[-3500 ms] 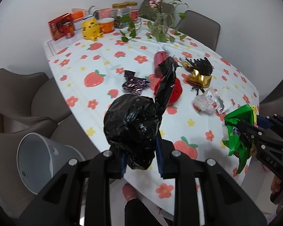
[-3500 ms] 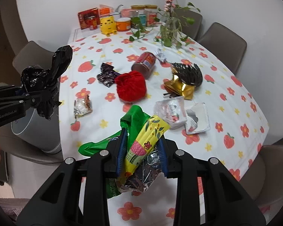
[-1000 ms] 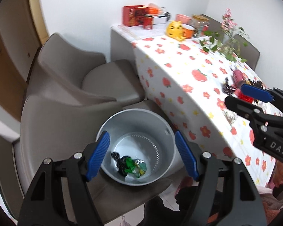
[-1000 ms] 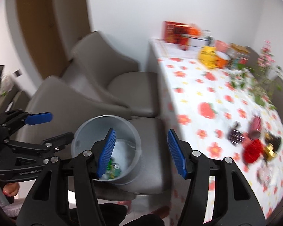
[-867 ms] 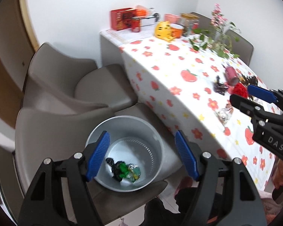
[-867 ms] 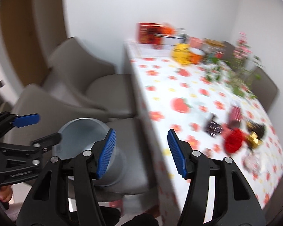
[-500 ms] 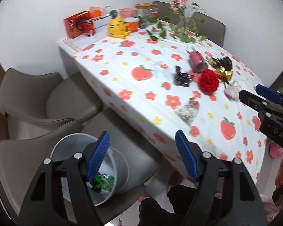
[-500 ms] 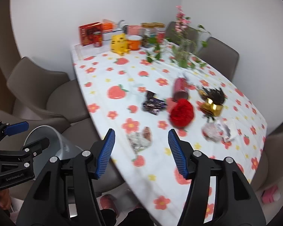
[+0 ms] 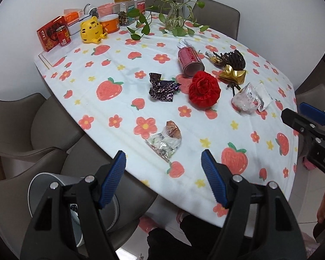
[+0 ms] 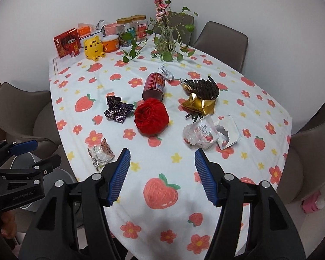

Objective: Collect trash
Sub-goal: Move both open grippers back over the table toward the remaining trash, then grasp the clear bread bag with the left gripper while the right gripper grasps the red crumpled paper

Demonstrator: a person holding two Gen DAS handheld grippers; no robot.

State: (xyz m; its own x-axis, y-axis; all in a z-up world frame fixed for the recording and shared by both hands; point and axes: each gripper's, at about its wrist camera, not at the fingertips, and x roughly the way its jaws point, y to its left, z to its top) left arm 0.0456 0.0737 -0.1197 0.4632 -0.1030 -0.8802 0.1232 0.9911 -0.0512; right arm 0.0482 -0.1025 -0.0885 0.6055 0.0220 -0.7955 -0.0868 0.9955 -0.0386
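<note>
My left gripper (image 9: 163,174) hangs empty, jaws spread; my right gripper (image 10: 162,174), jaws just widening, holds nothing above the strawberry tablecloth (image 10: 162,162), where a crumpled snack wrapper (image 9: 165,139) lies near the table's edge, grey bin (image 9: 35,186) below.

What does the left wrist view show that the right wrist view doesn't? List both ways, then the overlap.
Left wrist only: the inside of the grey bin, past the rim.
Right wrist only: a pink item on the floor.
Both: the red paper flower, red can, purple wrapper, silver snack wrapper, clear plastic packaging, and both open grippers, left gripper and right gripper.
</note>
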